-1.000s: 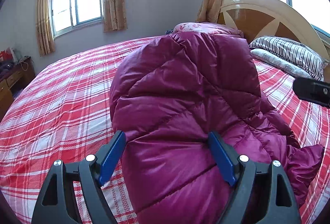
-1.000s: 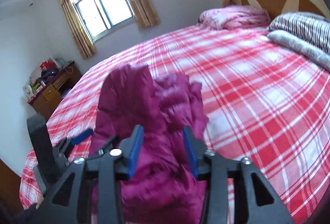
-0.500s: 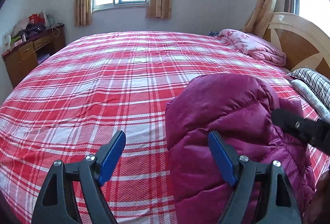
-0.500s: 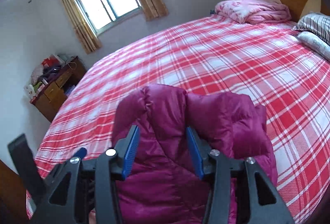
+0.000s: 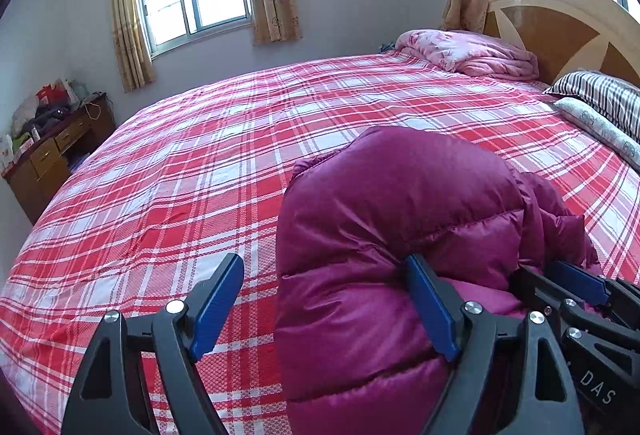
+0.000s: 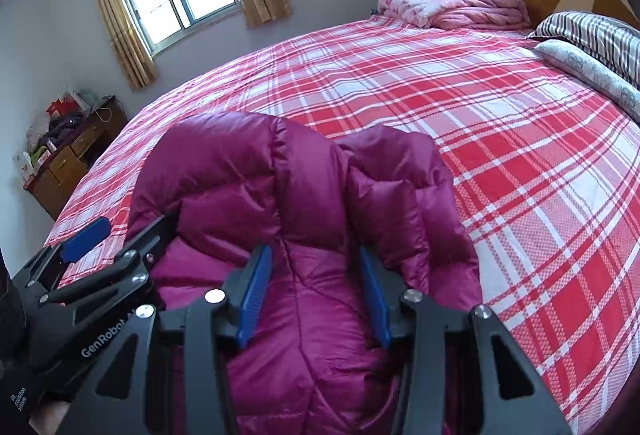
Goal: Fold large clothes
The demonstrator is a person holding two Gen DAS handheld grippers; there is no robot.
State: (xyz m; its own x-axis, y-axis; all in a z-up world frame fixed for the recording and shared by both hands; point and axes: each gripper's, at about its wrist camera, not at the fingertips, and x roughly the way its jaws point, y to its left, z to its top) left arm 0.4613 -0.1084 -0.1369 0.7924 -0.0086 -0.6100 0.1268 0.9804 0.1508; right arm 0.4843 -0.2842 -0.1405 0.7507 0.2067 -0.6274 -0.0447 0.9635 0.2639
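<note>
Magenta puffer jacket (image 5: 392, 235) sits bunched on the bed (image 5: 200, 195), mid-fold; left hand-held gripper (image 5: 326, 305) gapes empty beside it, right hand-held gripper (image 6: 316, 295) pinches its fabric. Next: flatten it.

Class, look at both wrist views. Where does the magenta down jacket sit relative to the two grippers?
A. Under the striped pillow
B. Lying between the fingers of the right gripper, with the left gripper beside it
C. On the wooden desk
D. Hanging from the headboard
B: the magenta down jacket bulges between the right gripper fingers, and the left gripper straddles its left edge on the plaid bed.
</note>
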